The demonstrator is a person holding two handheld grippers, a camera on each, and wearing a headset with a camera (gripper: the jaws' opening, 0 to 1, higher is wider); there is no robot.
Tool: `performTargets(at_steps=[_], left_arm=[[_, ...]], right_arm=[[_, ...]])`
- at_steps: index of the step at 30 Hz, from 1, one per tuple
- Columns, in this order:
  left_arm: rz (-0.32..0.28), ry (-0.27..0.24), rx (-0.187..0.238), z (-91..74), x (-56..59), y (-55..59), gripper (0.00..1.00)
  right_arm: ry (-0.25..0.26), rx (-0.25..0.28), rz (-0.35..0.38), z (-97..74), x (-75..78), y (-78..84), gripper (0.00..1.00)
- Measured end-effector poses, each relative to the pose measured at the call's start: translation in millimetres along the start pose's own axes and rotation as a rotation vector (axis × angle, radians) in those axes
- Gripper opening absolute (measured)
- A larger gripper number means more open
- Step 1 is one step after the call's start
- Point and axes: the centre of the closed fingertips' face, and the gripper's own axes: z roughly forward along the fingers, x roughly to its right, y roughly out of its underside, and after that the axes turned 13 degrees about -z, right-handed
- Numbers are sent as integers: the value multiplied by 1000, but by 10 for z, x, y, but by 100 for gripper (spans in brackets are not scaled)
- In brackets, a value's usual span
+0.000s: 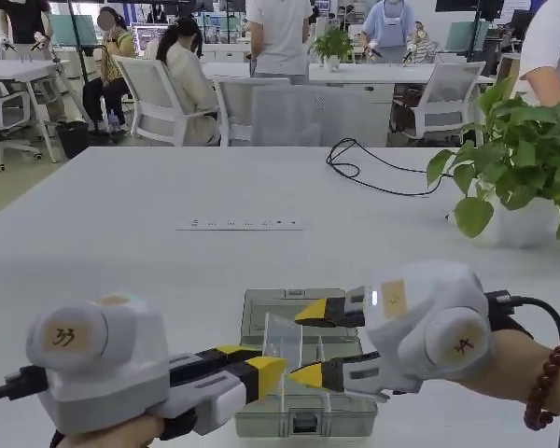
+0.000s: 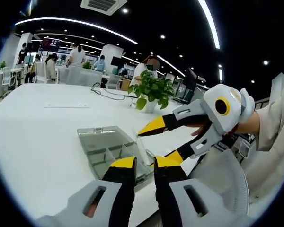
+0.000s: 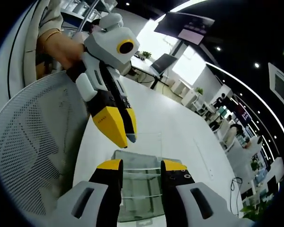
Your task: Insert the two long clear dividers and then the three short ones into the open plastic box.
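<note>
Jaws of my left gripper (image 1: 266, 362) pinch a clear divider (image 1: 283, 336) above the open box (image 1: 259, 306); right gripper (image 1: 297, 347) gapes wide.

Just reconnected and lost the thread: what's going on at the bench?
A person works two handheld grippers over the open clear plastic box on the white table. The left gripper appears to pinch a clear flat plastic divider upright above the box; the right gripper, jaws open, sits beside it. The divider looks not yet seated.

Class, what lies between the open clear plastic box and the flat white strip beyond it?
Bare white tabletop between box and strip, in the head view.
</note>
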Motion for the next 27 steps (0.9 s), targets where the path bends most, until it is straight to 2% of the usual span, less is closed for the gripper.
performTargets(at_steps=[3, 7, 14, 15, 18, 24, 27], left_arm=[[-17, -2, -3, -6, -12, -1, 8], [-41, -4, -2, -18, -31, -1, 0], [-76, -12, 10, -34, -46, -35, 0], [-108, -13, 12, -33, -48, -44, 0], [-135, -13, 9, -33, -60, -54, 0], [-139, -12, 29, -42, -37, -94, 0], [-116, -33, 34, -51, -57, -120, 0]], right_arm=[[6, 10, 6, 9, 2, -34, 32], [19, 13, 9, 22, 21, -57, 32], [35, 13, 11, 40, 45, -77, 32], [41, 12, 8, 43, 52, -79, 32], [50, 8, 14, 44, 61, -80, 32], [80, 12, -3, 22, 106, -106, 33], [97, 7, -20, 18, 122, -113, 34]])
